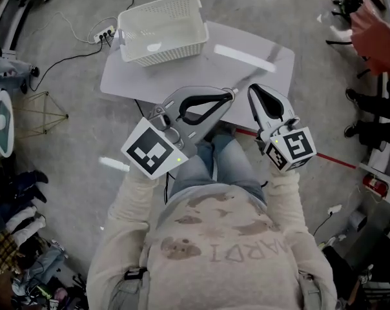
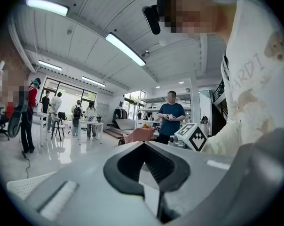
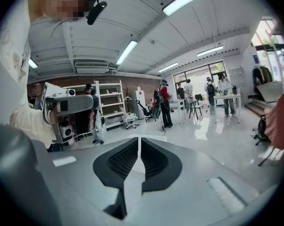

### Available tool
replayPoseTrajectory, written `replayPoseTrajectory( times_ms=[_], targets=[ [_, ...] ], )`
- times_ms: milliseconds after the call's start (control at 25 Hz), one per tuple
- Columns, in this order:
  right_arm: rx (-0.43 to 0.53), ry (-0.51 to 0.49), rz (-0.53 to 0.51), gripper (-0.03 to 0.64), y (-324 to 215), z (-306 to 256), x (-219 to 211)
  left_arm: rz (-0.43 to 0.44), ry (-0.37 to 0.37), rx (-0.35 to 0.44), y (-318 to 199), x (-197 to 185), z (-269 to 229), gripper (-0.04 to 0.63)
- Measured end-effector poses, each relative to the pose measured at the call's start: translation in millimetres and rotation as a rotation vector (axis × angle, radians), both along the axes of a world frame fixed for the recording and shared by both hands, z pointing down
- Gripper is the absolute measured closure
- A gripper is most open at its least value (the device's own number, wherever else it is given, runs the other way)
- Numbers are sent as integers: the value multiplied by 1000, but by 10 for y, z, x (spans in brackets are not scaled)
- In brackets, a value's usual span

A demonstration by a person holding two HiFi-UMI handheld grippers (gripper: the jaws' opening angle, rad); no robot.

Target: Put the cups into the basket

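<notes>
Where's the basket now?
Head view, upper left: the basket sits on the far left corner of the white table, beyond the person's knees.

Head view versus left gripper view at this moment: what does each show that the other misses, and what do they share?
Only the head view: the table and the inside of the basket, with nothing visible in it. Only the left gripper view: ceiling lights and a person in a blue shirt. Both: the left tool, jaws together on nothing, and the right tool's marker cube; perhaps the basket's rim too. No cups in either.
</notes>
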State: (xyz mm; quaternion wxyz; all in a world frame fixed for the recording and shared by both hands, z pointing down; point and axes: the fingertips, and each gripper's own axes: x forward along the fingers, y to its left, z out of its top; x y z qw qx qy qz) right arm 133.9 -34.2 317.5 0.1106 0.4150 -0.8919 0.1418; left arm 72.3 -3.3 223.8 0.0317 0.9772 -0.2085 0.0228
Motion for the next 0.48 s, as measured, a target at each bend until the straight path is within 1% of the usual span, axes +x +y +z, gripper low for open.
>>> replayPoseTrajectory(
  times_ms=[80,240,320,480],
  targets=[
    [-58,17,13,572,-53,270,53,8,9,-22,-103,29,130,595],
    [-157,43,27,568,-113,842,147,9,4,-61,-278,102,431,595],
    [-202,53,36,565,-148,1140,199,19,-13,-79,-353,158,623,595],
    [-282,77,56,561,-162,1676,276,69,-74,-105,-398,267,1030,595]
  ],
)
